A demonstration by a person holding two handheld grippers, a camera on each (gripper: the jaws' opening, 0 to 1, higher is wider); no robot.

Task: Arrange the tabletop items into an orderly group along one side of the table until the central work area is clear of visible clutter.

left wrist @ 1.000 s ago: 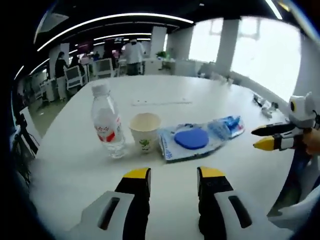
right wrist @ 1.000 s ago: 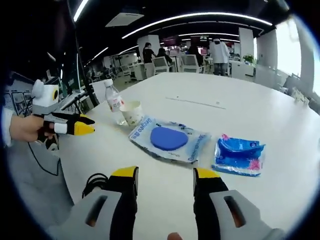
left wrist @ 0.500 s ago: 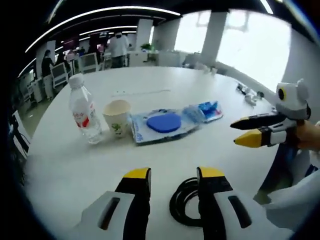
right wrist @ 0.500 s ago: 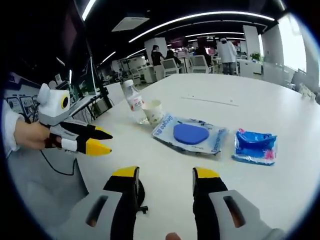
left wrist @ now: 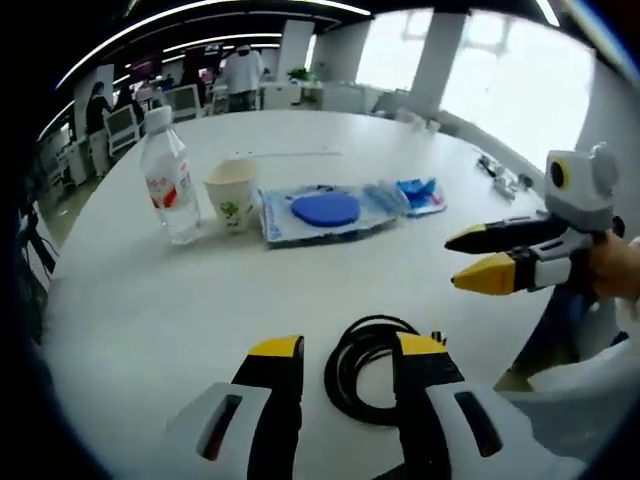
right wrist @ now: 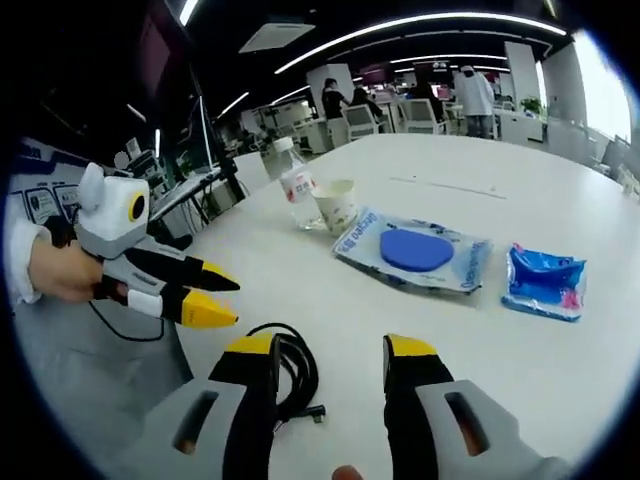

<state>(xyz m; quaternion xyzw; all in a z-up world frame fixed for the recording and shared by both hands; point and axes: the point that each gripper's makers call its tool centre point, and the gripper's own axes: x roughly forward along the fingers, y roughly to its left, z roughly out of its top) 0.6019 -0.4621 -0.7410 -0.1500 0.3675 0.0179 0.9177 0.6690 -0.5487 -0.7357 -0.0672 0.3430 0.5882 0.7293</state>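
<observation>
On the white round table (left wrist: pixel 130 300) a clear water bottle (left wrist: pixel 168 180), a paper cup (left wrist: pixel 230 195), a clear pack holding a blue disc (left wrist: pixel 320 212) and a blue packet (left wrist: pixel 415 195) stand in a row. A black coiled cable (left wrist: pixel 370 365) lies near the table edge, just beyond my open left gripper (left wrist: pixel 348 350). My right gripper (left wrist: pixel 455 262) comes in from the right, open and holding nothing. From the right gripper view the bottle (right wrist: pixel 297 185), cup (right wrist: pixel 338 205), disc pack (right wrist: pixel 415 250), packet (right wrist: pixel 545 280) and cable (right wrist: pixel 290 375) show, with the left gripper (right wrist: pixel 233 302) at the left and the right gripper (right wrist: pixel 332 348) open.
A thin pale strip (left wrist: pixel 290 153) lies further back on the table. Small dark items (left wrist: pixel 500 175) sit by the far right edge. Beyond the table are office chairs, desks and standing people (right wrist: pixel 475 95). A person's hand (right wrist: pixel 60 270) holds the left gripper.
Both views have drawn back toward the near table edge, bringing the black cable into sight below the jaws. The row of items has not moved. Both grippers stay open.
</observation>
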